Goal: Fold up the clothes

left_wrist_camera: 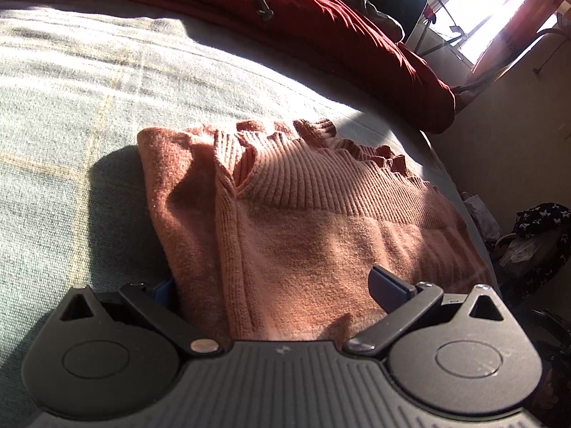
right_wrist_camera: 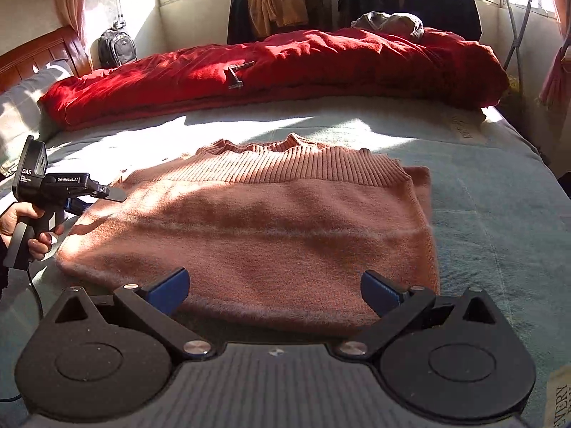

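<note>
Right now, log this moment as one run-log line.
stage: sweater folded on bed | left gripper: jaws open, at sweater's side edge | right gripper: jaws open, at near edge | nothing gripped

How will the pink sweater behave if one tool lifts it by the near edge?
The sweater is a soft fuzzy knit lying in folded layers, so it will probably droop and the layers may fall open. It looks thick, so likely somewhat heavy for one grip. Its fuzzy surface should not slip easily between the fingers of the right tool.
</note>
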